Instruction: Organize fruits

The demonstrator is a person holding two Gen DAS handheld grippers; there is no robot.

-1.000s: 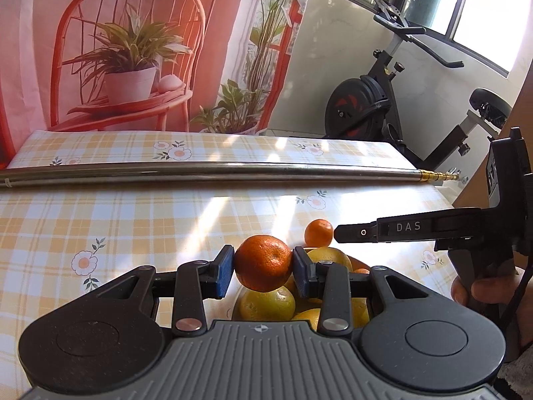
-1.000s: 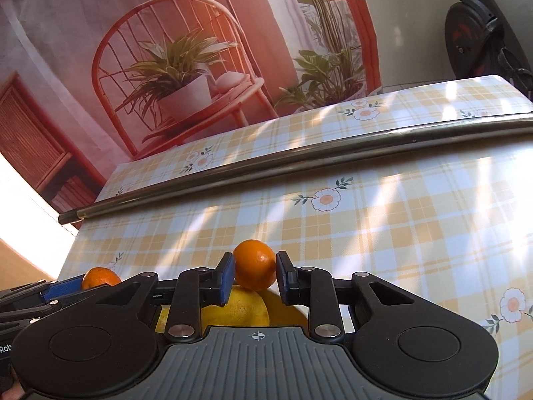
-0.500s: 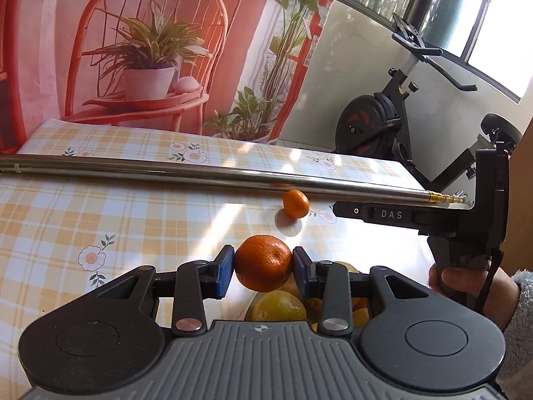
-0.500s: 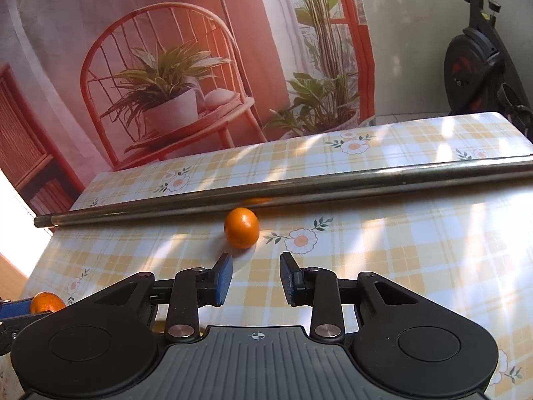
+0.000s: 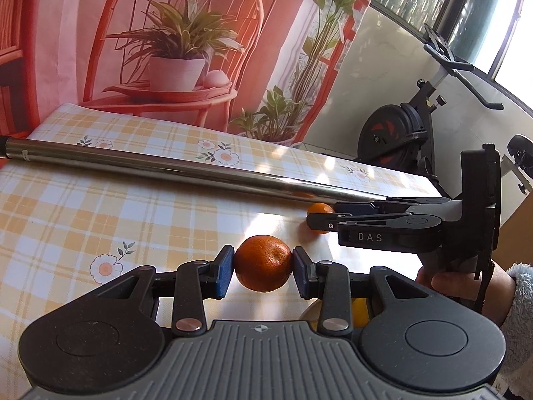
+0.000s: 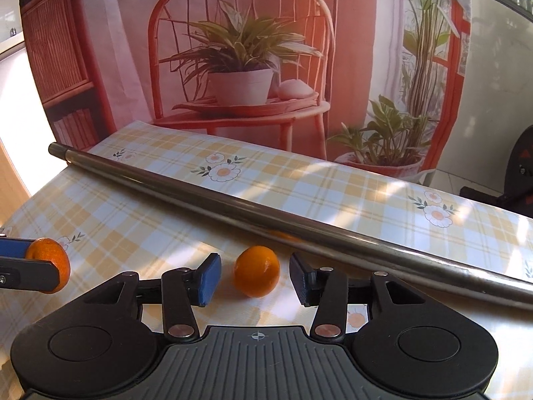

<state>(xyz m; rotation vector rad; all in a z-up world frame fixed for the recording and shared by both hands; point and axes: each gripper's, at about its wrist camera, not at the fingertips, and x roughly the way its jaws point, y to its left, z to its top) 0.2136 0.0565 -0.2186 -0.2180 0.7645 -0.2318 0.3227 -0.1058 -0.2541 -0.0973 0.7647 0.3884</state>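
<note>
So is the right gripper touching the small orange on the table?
Apart. The right wrist view shows cloth between the orange and each pad of the open right gripper.

The only lettering to read is "DAS", in pale capitals on the dark side of the right gripper [image 5: 321,220], seen from the left wrist camera. Nothing else in either view carries legible writing.

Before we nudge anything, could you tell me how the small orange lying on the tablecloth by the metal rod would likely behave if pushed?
The orange is round and rests free between the open right gripper fingers, so it would probably roll. The metal rod just behind would likely stop it that way. Its dimpled peel probably grips well rather than slipping.
</note>
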